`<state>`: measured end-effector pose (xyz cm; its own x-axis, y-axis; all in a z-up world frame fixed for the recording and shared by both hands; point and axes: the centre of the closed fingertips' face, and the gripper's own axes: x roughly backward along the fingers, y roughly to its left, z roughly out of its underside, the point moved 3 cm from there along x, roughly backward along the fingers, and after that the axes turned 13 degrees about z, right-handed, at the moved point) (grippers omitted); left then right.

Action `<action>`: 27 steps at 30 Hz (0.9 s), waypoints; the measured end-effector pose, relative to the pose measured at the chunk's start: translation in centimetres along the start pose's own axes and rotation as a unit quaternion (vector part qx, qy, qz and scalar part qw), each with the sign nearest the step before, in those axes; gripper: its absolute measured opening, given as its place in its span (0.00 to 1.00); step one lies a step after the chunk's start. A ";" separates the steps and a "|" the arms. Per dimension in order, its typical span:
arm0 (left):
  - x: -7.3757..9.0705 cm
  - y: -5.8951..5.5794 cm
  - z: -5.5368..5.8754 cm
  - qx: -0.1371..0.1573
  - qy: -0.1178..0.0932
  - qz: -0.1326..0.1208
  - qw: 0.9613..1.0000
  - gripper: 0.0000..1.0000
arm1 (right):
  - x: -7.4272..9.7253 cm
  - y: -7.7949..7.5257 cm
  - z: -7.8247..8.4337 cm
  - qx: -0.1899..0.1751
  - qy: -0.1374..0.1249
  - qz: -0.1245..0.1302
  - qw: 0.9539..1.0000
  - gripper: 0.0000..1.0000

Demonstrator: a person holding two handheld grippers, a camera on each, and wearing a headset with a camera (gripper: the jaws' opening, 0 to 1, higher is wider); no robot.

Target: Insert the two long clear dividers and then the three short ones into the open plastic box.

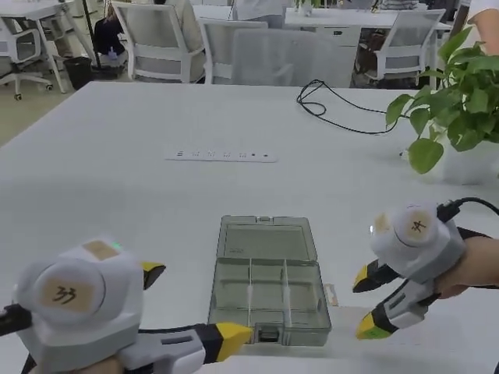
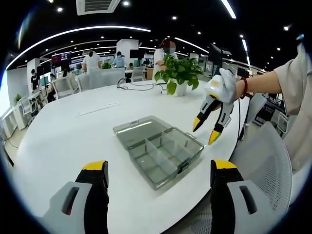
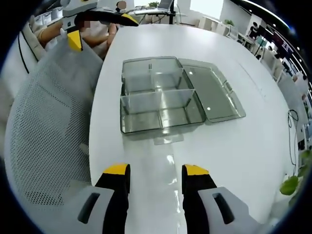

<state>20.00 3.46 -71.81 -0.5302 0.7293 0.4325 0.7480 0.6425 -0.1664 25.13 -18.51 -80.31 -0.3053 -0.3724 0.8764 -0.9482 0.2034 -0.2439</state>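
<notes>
The open clear plastic box (image 1: 269, 300) lies near the table's front edge, with its lid (image 1: 267, 238) folded flat behind it. Clear dividers (image 1: 249, 290) stand inside and split the tray into several compartments. A small clear piece (image 1: 331, 294) lies flat on the table beside the box's right wall, also seen as a clear piece (image 3: 168, 140) just ahead of my right gripper (image 3: 156, 170). My left gripper (image 1: 195, 305) hovers open at the box's (image 2: 161, 151) front left, with nothing between its fingers. My right gripper (image 1: 366, 305) is open and empty to the box's right.
A potted plant (image 1: 460, 117) stands at the right, a black cable (image 1: 335, 105) lies behind it, and a white power strip (image 1: 222, 156) lies mid-table. A mesh chair (image 3: 44, 146) sits at the table's front edge. Other chairs and desks stand beyond.
</notes>
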 end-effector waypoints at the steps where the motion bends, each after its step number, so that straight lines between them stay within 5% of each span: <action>1: -0.1 -0.1 0.0 0.000 0.000 0.000 1.000 0.88 | -0.1 0.0 0.2 0.005 0.003 0.000 1.000 0.43; 27: 0.1 -0.7 -0.3 -0.010 0.002 -0.008 1.000 0.87 | -1.2 0.2 2.6 0.032 0.021 -0.018 0.999 0.34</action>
<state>19.60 3.02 -71.40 -0.5410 0.7176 0.4387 0.7473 0.6494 -0.1407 25.04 -20.39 -82.46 -0.2683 -0.3406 0.9011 -0.9626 0.1316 -0.2369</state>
